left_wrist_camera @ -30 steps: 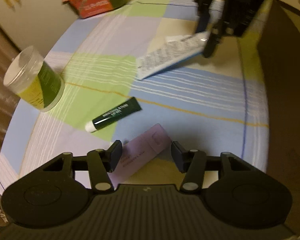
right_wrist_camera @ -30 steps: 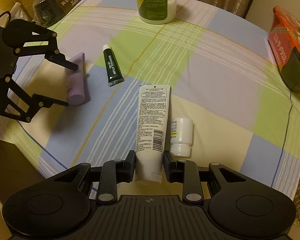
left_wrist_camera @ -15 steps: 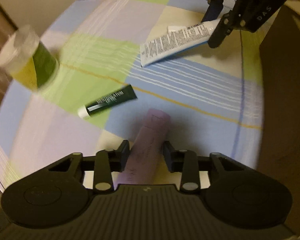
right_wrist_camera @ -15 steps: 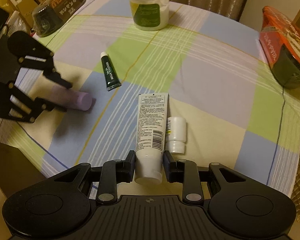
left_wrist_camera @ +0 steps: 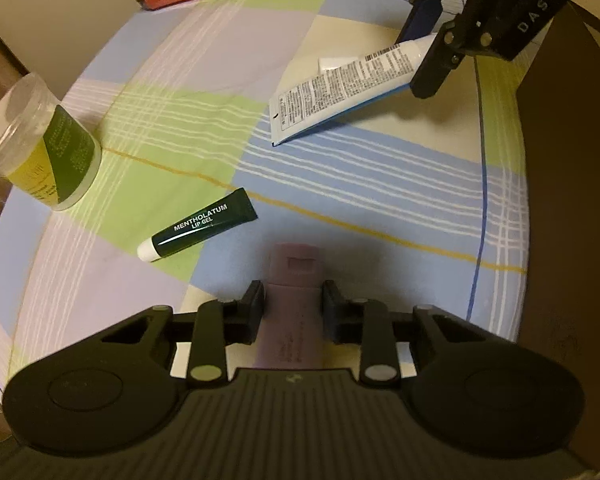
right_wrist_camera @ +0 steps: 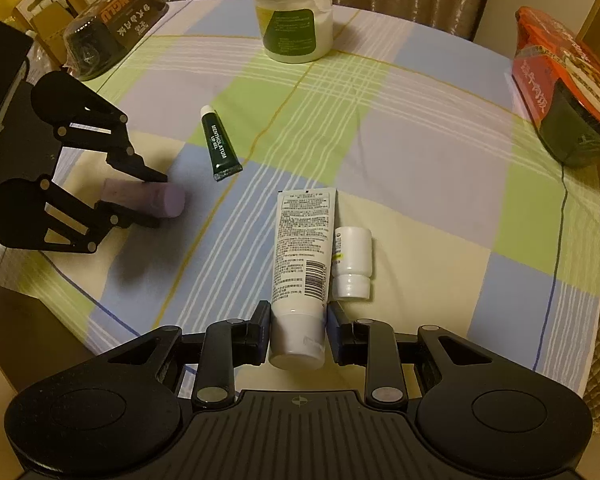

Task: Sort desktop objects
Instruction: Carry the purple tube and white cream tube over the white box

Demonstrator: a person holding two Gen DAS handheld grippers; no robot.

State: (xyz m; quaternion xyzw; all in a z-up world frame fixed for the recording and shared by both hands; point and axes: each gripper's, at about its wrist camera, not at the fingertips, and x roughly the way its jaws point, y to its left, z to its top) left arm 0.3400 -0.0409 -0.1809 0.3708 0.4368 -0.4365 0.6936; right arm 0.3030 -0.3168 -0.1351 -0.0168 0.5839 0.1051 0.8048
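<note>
My left gripper (left_wrist_camera: 293, 300) is shut on a lilac tube (left_wrist_camera: 292, 304), held just above the checked tablecloth; it also shows in the right wrist view (right_wrist_camera: 148, 198). My right gripper (right_wrist_camera: 298, 322) is shut on the cap end of a white tube (right_wrist_camera: 302, 252), whose flat end is raised off the cloth in the left wrist view (left_wrist_camera: 340, 88). A dark green lip gel tube (left_wrist_camera: 198, 230) lies between them, also in the right wrist view (right_wrist_camera: 220, 146). A small white bottle (right_wrist_camera: 352, 262) lies right beside the white tube.
A clear jar with a green label (right_wrist_camera: 292, 16) stands at the far side, also in the left wrist view (left_wrist_camera: 40, 148). A red noodle bowl (right_wrist_camera: 564, 92) and a dark noodle cup (right_wrist_camera: 112, 28) sit at the table's edges. The round table edge (left_wrist_camera: 528, 200) is close.
My left gripper closed on the lilac tube and turned it in line with the fingers. My right gripper raised the white tube slightly, pulling back from the table.
</note>
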